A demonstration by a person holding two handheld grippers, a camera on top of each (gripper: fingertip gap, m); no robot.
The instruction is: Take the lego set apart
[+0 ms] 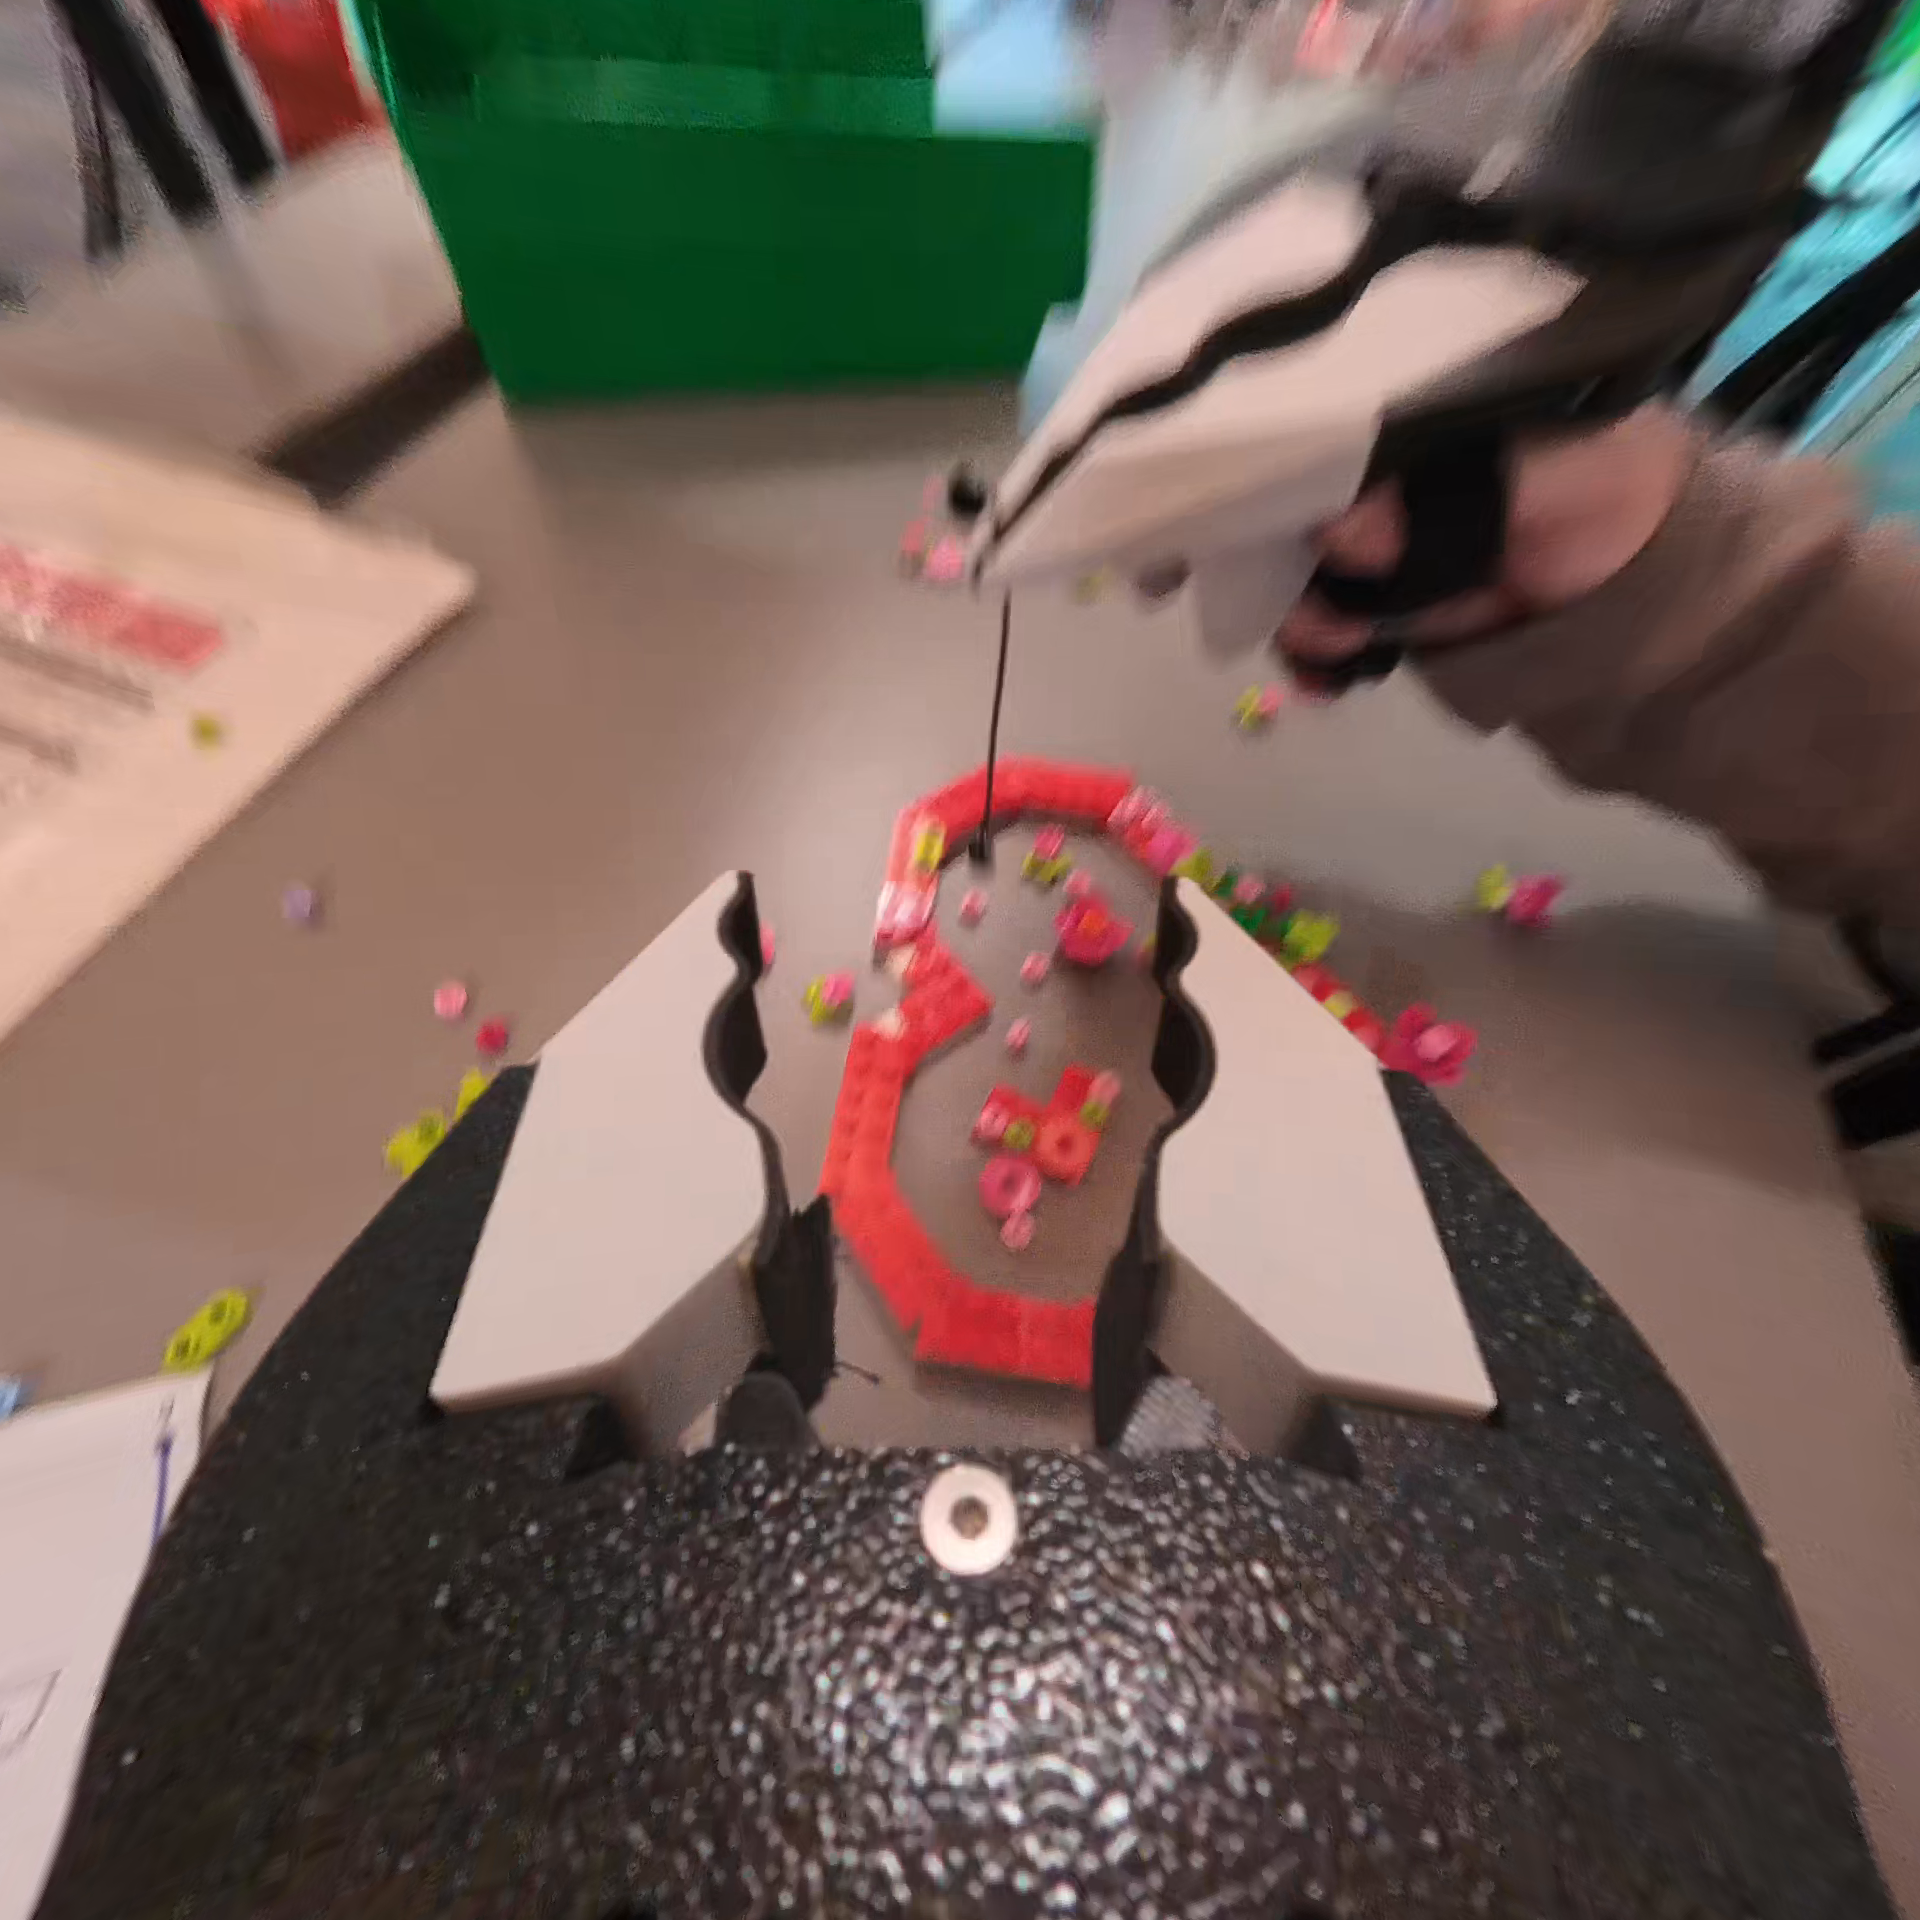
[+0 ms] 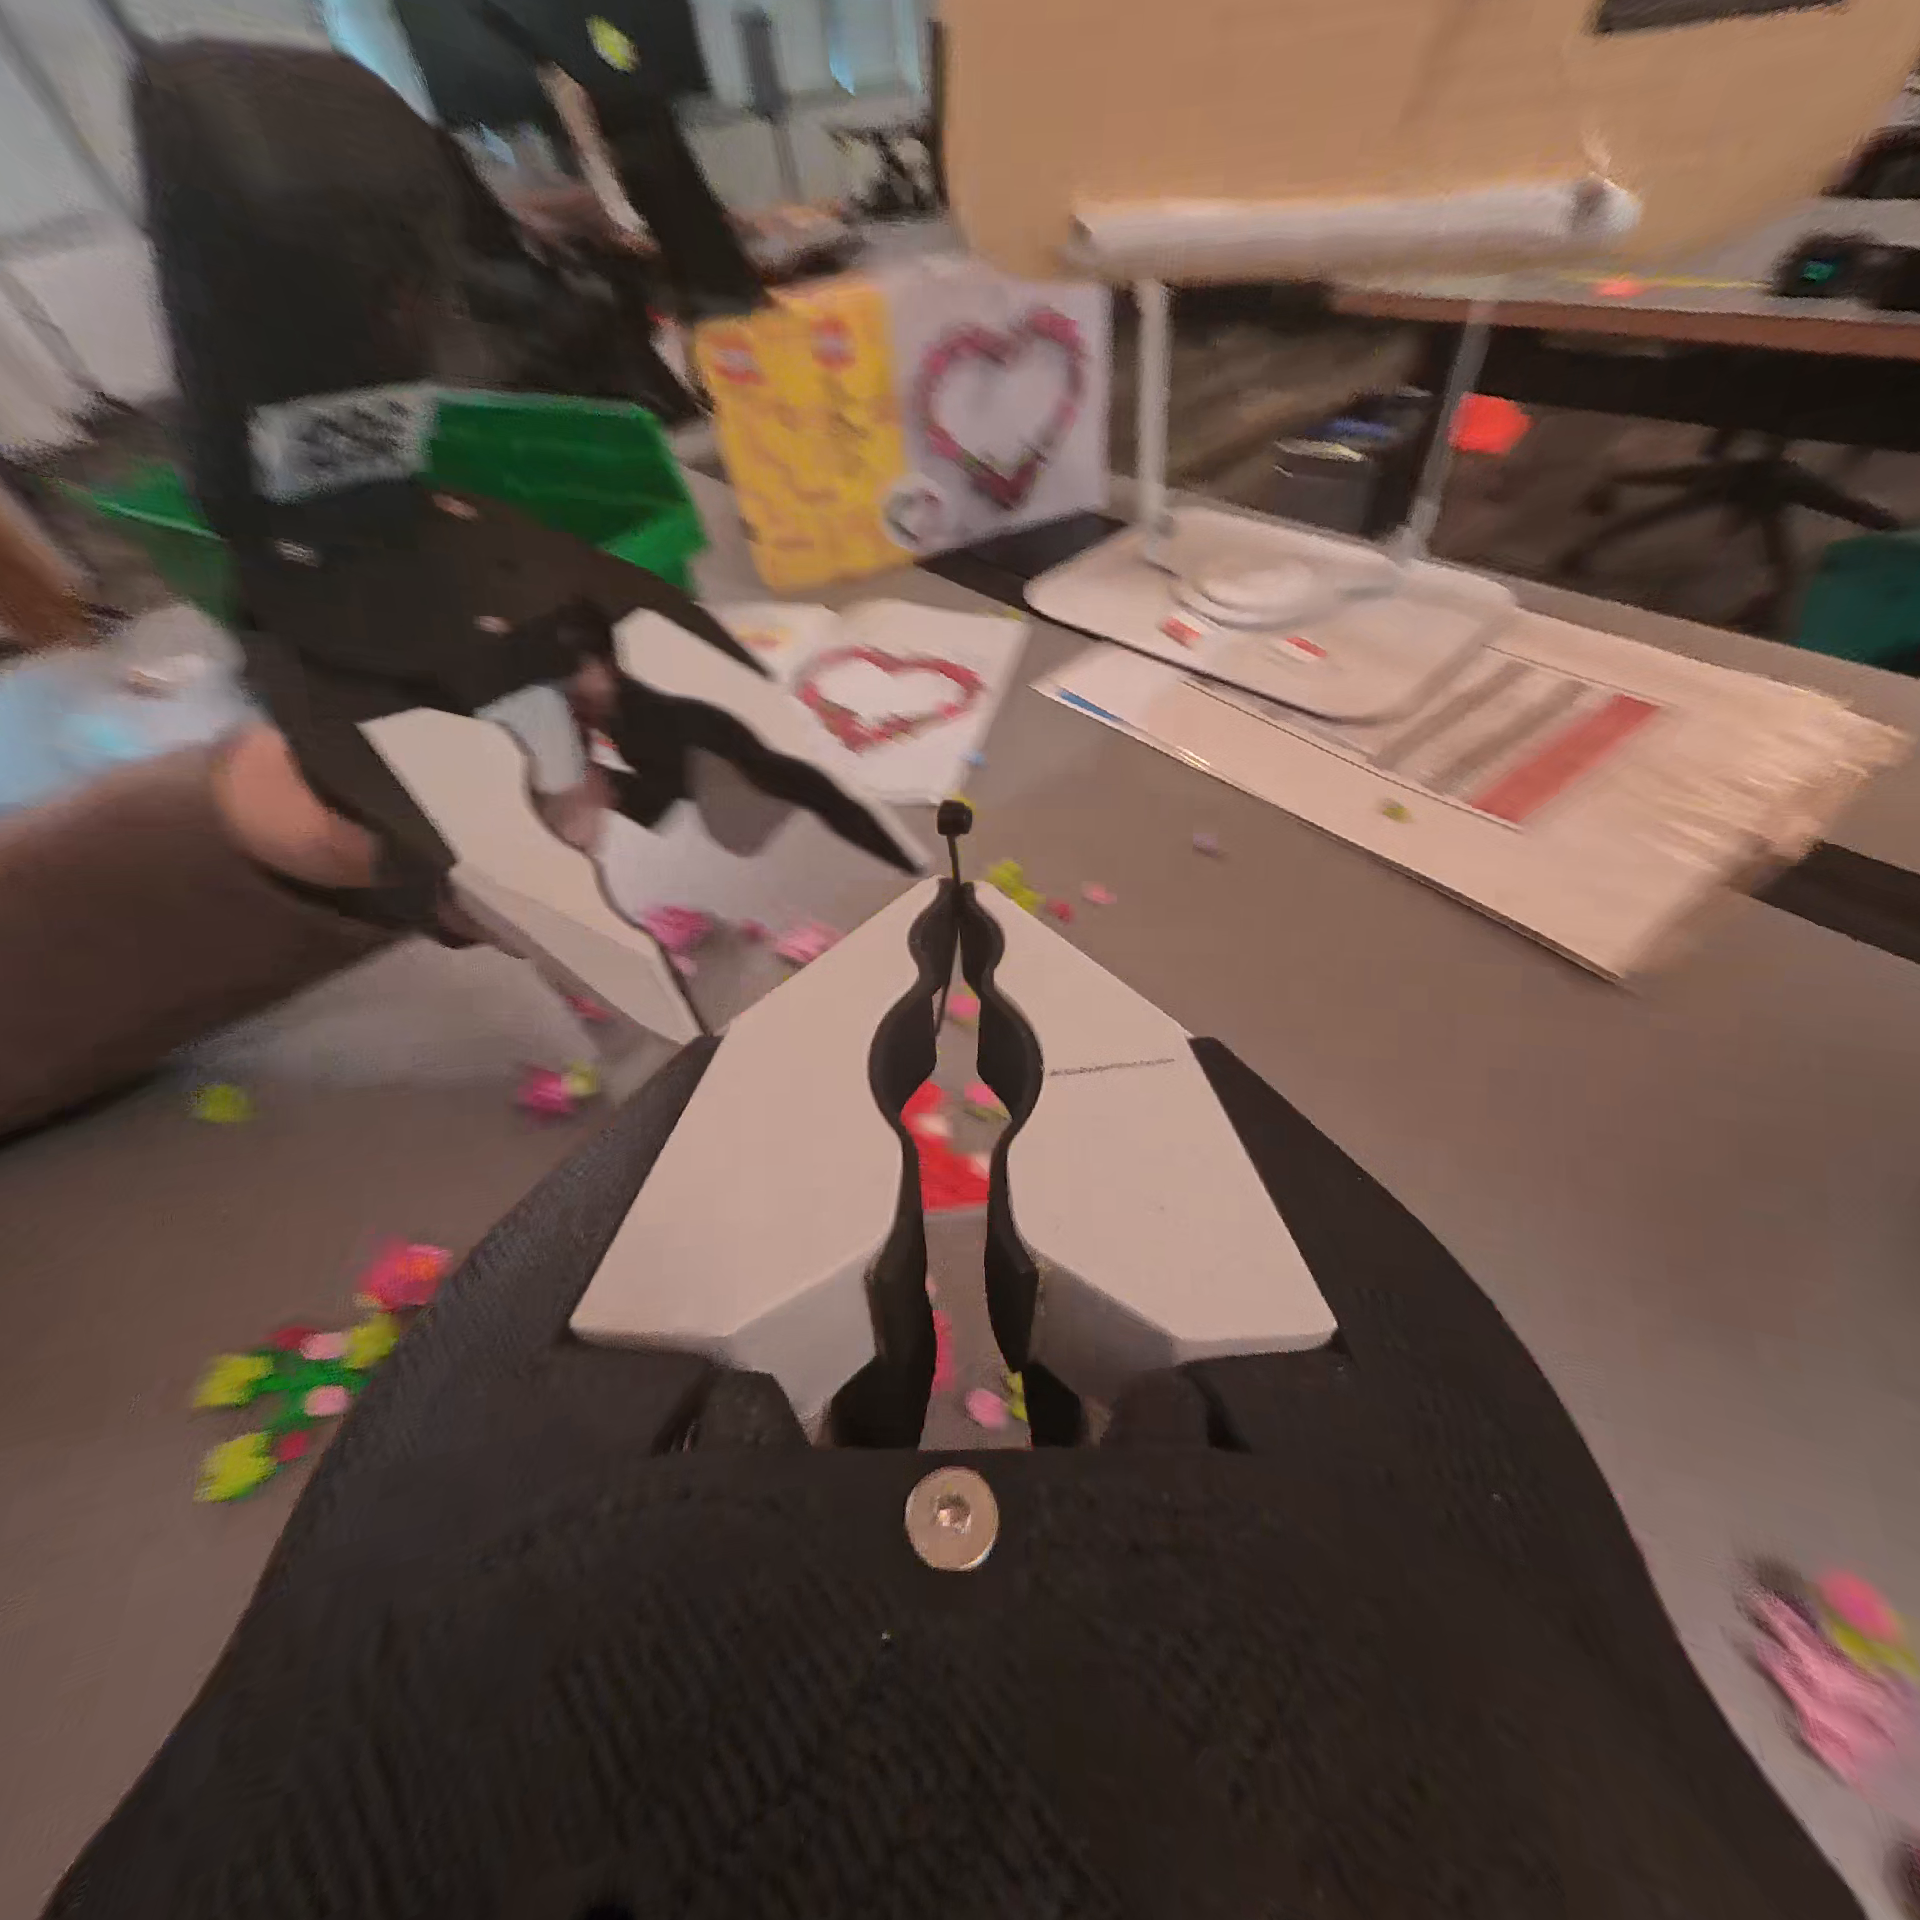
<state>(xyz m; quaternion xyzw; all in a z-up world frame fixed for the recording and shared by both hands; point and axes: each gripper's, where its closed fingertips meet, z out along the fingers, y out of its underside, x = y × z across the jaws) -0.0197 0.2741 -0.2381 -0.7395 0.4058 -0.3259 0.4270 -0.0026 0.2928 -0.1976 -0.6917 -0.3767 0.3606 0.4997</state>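
Lower centre of left wrist view: left gripper (image 1: 961,914) hovering, fingers spread wide, framing red lego frame (image 1: 894,1132) lying on grey table (image 1: 623,831). Upper right: right gripper (image 1: 982,540) angling down-left, fingers pinching thin black rod (image 1: 995,717), rod hanging toward frame. Loose pink and yellow pieces (image 1: 1049,1143) lying scattered around.

Green bin (image 1: 748,208), white desk lamp (image 2: 1340,239)
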